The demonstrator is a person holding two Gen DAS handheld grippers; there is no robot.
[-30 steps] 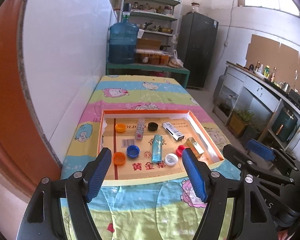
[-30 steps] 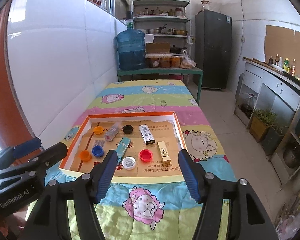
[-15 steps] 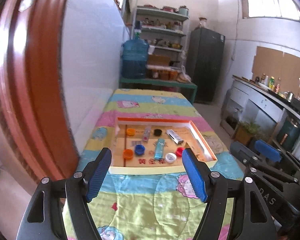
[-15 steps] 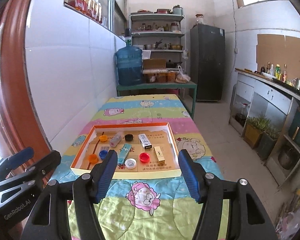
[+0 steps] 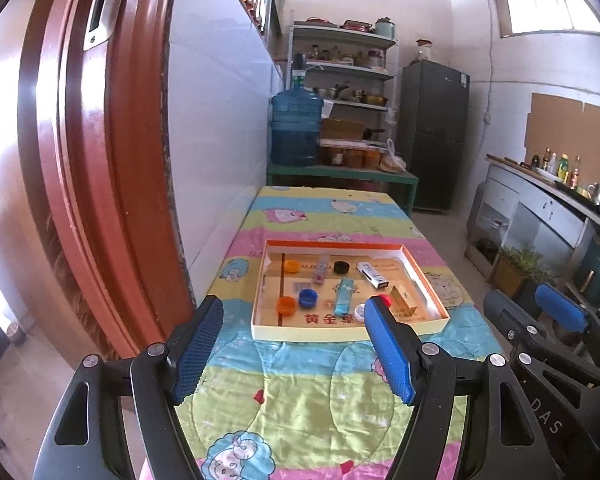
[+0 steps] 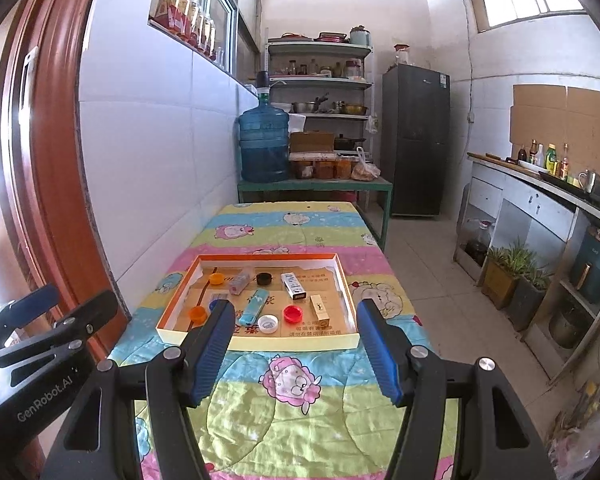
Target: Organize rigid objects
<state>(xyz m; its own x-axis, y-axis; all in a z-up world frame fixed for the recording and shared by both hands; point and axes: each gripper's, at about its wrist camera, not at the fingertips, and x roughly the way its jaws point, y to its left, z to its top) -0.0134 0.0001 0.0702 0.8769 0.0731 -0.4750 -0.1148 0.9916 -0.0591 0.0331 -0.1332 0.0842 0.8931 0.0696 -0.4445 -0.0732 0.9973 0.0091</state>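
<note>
A: Listing what lies before you, operator. Item one: the shallow tray (image 6: 260, 344), orange-rimmed and cardboard-lined, sits on the quilted table (image 6: 284, 224).

B: And its contents?

A: Back row, left to right in your right-wrist view: orange cap (image 6: 216, 278), clear tube (image 6: 240, 282), black cap (image 6: 264, 278), white box (image 6: 294, 286). Front row: second orange cap (image 6: 198, 313), blue cap (image 5: 308, 298), teal lighter (image 6: 254, 306), white cap (image 6: 269, 323), red cap (image 6: 293, 313), tan box (image 6: 320, 307).

B: Anything touching?

A: All lie apart, none stacked.

B: And your claws?

A: Your left gripper (image 5: 294, 350) stands spread, nothing between its blue pads (image 5: 198, 350). Your right gripper (image 6: 296, 354) is likewise spread wide and holds nothing. Both hang above the near end of the table, short of the tray.
</note>
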